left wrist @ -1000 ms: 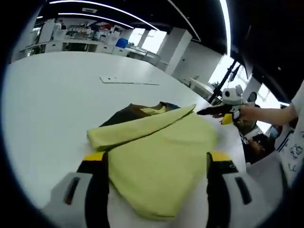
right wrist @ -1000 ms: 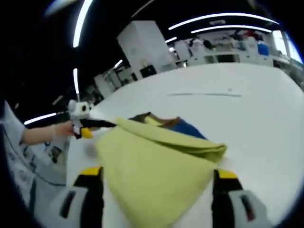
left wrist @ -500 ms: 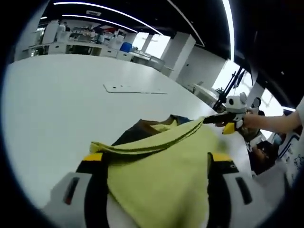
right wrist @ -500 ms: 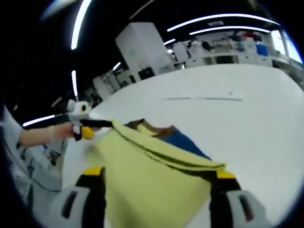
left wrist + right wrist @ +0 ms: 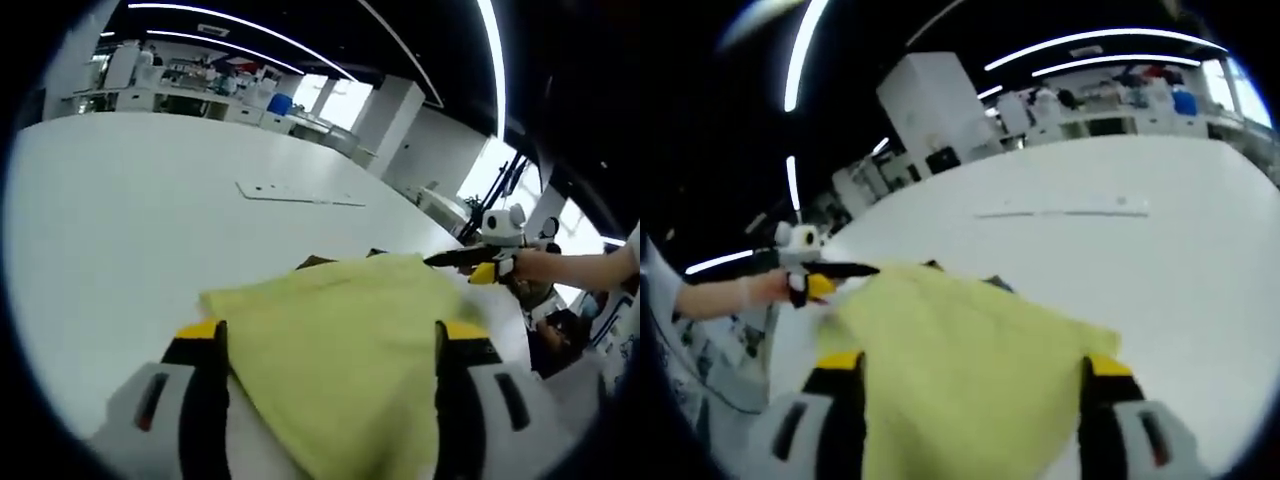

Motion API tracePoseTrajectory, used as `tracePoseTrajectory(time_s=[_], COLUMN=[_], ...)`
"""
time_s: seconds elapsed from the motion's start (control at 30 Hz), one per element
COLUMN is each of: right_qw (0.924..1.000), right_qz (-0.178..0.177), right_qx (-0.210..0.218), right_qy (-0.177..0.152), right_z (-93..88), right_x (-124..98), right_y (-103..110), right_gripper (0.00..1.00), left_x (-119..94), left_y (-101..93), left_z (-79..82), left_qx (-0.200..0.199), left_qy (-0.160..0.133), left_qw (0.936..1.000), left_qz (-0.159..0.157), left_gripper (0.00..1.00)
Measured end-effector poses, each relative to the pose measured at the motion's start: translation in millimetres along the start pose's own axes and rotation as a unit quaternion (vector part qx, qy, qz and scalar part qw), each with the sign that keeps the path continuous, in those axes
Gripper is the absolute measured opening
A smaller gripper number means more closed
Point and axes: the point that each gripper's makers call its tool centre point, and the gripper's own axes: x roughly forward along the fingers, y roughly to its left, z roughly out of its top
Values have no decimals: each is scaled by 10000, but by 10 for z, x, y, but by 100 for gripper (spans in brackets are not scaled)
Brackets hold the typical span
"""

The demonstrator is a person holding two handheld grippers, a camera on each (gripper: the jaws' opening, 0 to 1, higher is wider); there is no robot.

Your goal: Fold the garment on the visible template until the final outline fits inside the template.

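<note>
Yellow-green garment (image 5: 970, 365) spreads between the right tongs (image 5: 970, 400), whose jaws stand apart. The left tongs (image 5: 855, 269) meet its far corner above the white tabletop (image 5: 1140, 260).

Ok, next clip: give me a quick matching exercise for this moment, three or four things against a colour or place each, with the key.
Things:
1. garment
2. table
3. flat strip
4. right gripper

Colour or place:
A. white, wide and bare around the cloth
B. yellow-green, spread between the near fingers
C. lying far out on the table beyond the cloth
D. black tips at the cloth's far edge, held by a hand

Pairs: 1-B, 2-A, 3-C, 4-D
</note>
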Motion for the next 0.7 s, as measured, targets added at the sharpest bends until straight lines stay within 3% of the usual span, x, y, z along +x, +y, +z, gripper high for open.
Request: tracePoseTrajectory(time_s=[0.27,0.47,0.7], right_qw=[9998,9997,9999], right_qz=[12,28,-52], right_qx=[-182,-226,-65], right_qy=[-43,-48,-111], right_z=[26,-64,-202], right_x=[-179,-309,-514], right_y=[199,311,383], right_gripper=[86,85,83], left_x=[-233,-477,-751], left_y=[-120,-234,-245], left_z=[30,-145,-338], left_qx=[103,98,-27], left_qy=[-95,27,66], left_qw=[9999,9999,10000], left_qz=[12,-108,-29], left_gripper=[79,58,51])
